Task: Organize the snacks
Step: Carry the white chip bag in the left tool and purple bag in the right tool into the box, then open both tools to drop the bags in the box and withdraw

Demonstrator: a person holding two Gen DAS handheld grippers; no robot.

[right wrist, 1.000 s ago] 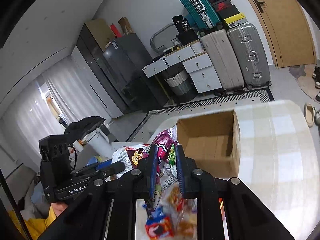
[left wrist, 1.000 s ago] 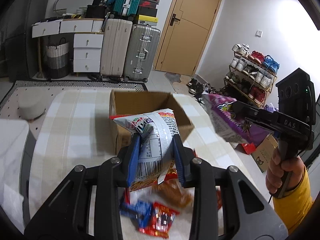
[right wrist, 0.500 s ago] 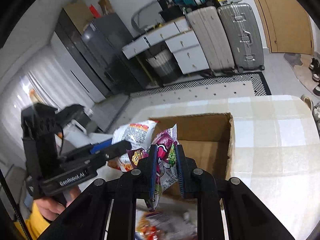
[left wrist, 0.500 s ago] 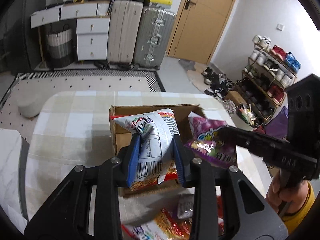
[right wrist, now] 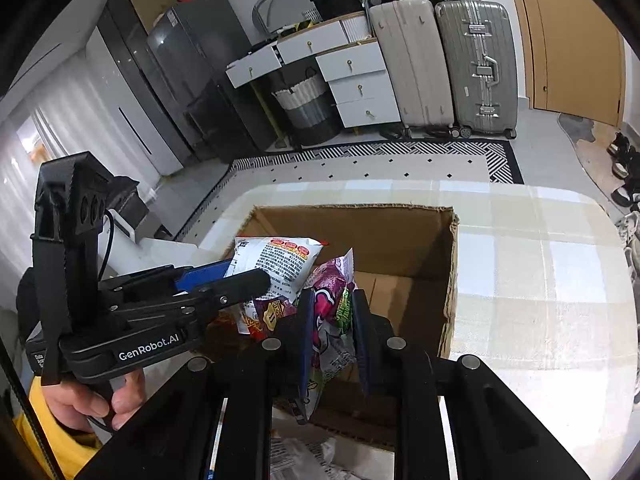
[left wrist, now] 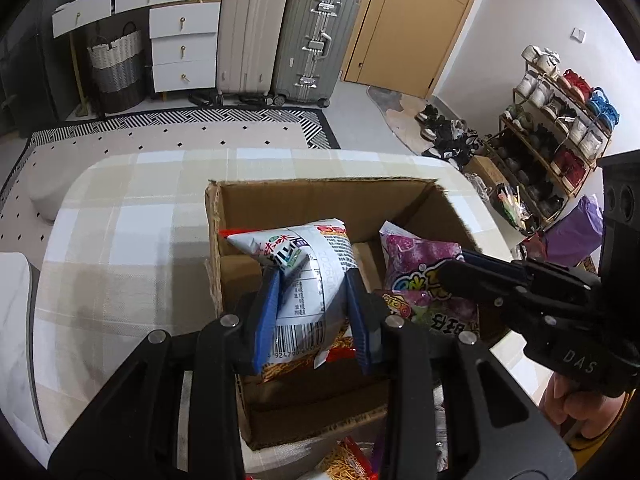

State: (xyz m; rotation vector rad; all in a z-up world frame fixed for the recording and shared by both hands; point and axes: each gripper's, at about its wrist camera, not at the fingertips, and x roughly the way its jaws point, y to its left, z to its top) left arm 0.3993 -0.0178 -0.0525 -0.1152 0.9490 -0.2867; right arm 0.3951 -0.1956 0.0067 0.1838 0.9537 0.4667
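An open cardboard box [left wrist: 320, 196] stands on the checked tablecloth; it also shows in the right wrist view [right wrist: 400, 232]. My left gripper [left wrist: 312, 288] is shut on a white snack bag [left wrist: 304, 264] and holds it over the box's left half. My right gripper [right wrist: 330, 312] is shut on a purple snack bag [right wrist: 332, 300] and holds it over the box beside the white bag [right wrist: 276, 260]. In the left wrist view the purple bag [left wrist: 416, 256] hangs inside the box's right half, with the right gripper [left wrist: 452, 268] reaching in from the right.
More snack packets [left wrist: 348, 460] lie on the table in front of the box. The checked table [left wrist: 120, 240] extends left and behind the box. Suitcases [left wrist: 288, 32], drawers and a shoe rack [left wrist: 560, 120] stand beyond the table on the floor.
Both grippers have moved forward and down with their bags, from beside the box to over its opening. The purple bag has come in from the right, next to the white bag.
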